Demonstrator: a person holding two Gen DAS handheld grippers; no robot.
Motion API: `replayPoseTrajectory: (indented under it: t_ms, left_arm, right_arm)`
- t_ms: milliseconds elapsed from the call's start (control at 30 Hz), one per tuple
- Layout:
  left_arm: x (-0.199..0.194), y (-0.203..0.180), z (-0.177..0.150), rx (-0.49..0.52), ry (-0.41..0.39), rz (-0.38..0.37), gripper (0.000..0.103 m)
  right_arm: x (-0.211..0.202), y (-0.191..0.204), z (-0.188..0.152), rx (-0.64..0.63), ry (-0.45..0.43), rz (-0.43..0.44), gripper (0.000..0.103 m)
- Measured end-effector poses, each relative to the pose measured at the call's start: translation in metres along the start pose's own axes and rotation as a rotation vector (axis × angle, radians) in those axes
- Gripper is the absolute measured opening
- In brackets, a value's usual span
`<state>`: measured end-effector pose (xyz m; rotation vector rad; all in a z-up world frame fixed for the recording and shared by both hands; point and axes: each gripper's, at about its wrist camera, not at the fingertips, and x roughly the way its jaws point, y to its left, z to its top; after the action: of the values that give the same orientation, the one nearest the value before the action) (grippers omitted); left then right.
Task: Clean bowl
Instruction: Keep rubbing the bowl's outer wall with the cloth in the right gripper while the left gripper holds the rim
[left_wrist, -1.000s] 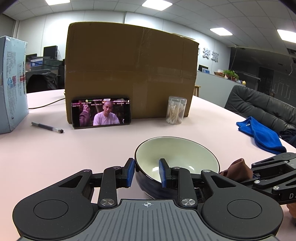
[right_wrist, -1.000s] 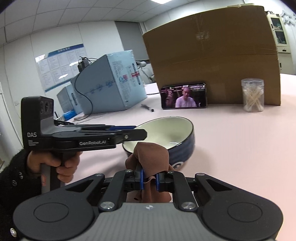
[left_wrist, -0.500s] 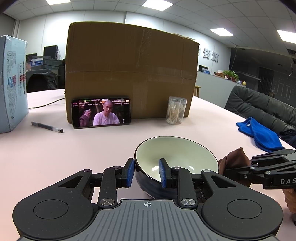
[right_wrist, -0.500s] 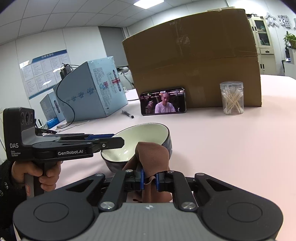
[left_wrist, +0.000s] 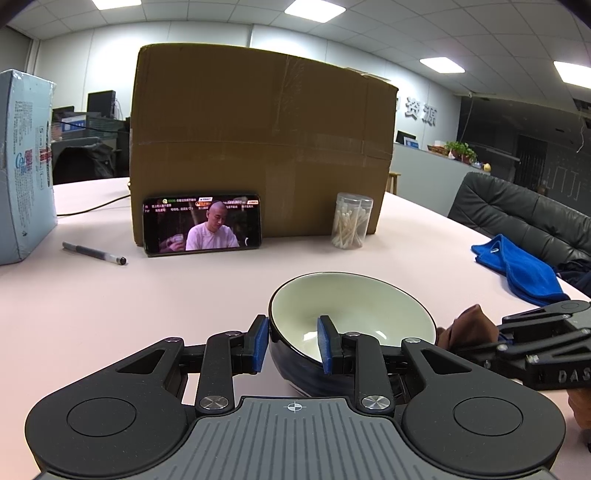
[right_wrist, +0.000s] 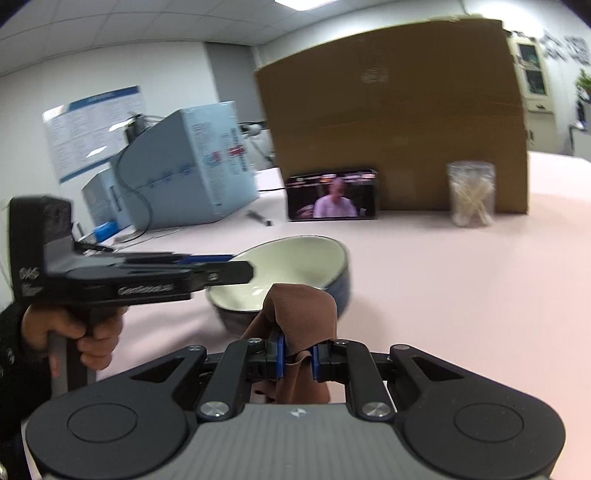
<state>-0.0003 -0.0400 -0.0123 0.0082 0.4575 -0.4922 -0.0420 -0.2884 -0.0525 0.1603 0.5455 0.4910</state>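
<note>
Right tool (right_wrist: 297, 360) clenched on a brown cloth (right_wrist: 303, 314), now swung in behind the near rim of the bowl (right_wrist: 284, 266), with motion blur across the whole right wrist view. A second ago further back and lower beside the bowl; half a second ago drawn off to its right; at present angled back toward the rim, cloth bunched upright above the pads. Probably the approach to a first wipe, as the cloth sits just outside the rim and not yet inside. Left tool (left_wrist: 291, 345) unchanged across all three moments: one pad (left_wrist: 325, 345) inside the bowl (left_wrist: 354, 306), the other outside, straddling the near wall; cannot tell whether gripping or merely bracketing. Bowl upright on the pink tabletop (left_wrist: 147, 302), in front of the phone (left_wrist: 201, 228), interior looking clean and pale.
</note>
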Motion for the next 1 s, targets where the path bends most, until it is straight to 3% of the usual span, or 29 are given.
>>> replayPoseTrajectory:
  t_ms: [167, 400, 633, 833, 1000]
  left_arm:
    - [0.001, 0.0, 0.0, 0.003, -0.001, 0.002, 0.026]
    - [0.002, 0.001, 0.0, 0.003, -0.002, 0.006, 0.026]
    - [0.002, 0.001, 0.0, 0.004, -0.003, 0.009, 0.026]
    - [0.002, 0.0, 0.0, 0.007, -0.005, 0.008, 0.026]
    - [0.001, -0.001, -0.001, 0.009, -0.006, 0.009, 0.026]
  right_arm:
    - [-0.002, -0.005, 0.001, 0.017, -0.03, -0.026, 0.016]
    - [0.0, 0.004, -0.001, -0.041, -0.023, 0.053, 0.016]
    - [-0.003, 0.01, -0.001, -0.06, -0.021, 0.079, 0.019]
    - [-0.004, 0.023, -0.004, -0.123, -0.003, 0.162, 0.015]
    - [-0.002, 0.027, -0.004, -0.13, 0.007, 0.145, 0.015]
